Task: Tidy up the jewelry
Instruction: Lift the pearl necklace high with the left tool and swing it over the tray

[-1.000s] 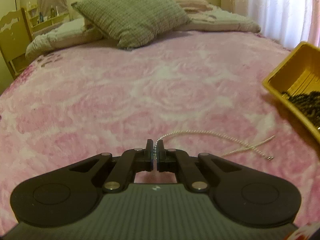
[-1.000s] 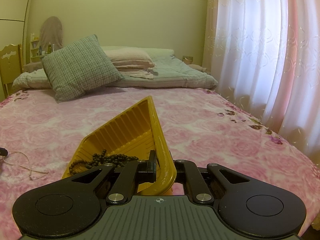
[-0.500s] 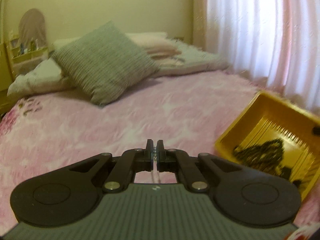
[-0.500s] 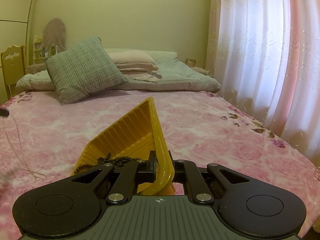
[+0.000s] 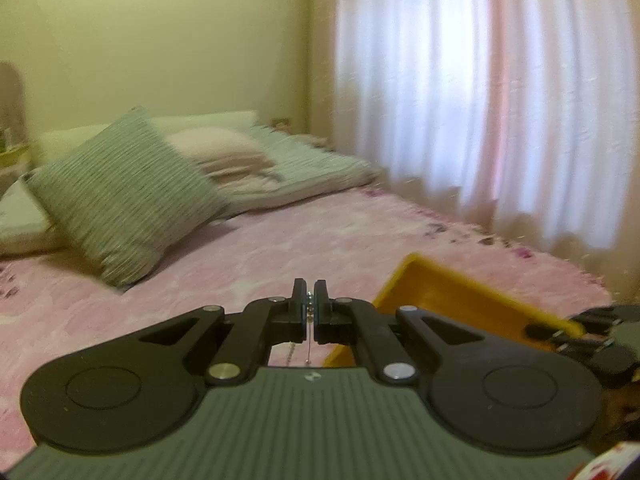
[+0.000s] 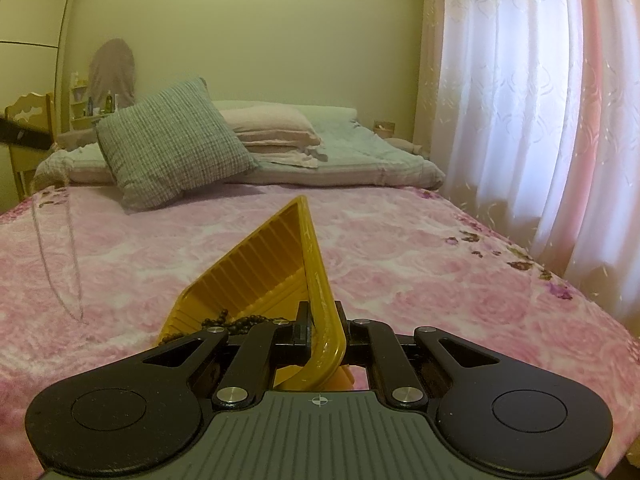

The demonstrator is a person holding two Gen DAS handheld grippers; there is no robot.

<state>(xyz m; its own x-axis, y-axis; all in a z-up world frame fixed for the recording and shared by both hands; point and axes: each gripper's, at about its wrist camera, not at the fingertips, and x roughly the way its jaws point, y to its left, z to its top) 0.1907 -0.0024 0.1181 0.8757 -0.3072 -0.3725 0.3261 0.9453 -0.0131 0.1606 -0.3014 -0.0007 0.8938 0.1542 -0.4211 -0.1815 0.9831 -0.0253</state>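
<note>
My left gripper (image 5: 309, 300) is shut on a thin silver chain necklace (image 5: 308, 336), which hangs down between the fingers. In the right wrist view the chain (image 6: 60, 256) dangles in a long loop above the bed at the left. My right gripper (image 6: 322, 326) is shut on the rim of a yellow ribbed tray (image 6: 264, 276) and holds it tilted. A dark beaded necklace (image 6: 228, 322) lies in the tray's low end. The tray (image 5: 460, 300) also shows in the left wrist view, just right of my left gripper, with the right gripper (image 5: 596, 336) at its far corner.
A bed with a pink rose-pattern blanket (image 6: 400, 264) fills both views. A grey-green cushion (image 6: 172, 140) and pillows (image 6: 272, 124) lie at the head. White-pink curtains (image 6: 540, 100) hang along the right side. A yellow chair (image 6: 28, 136) stands at the far left.
My left gripper has lifted the silver chain off the blanket and swung right and up toward the tray. The chain now hangs in the air. The right gripper and tray have barely moved.
</note>
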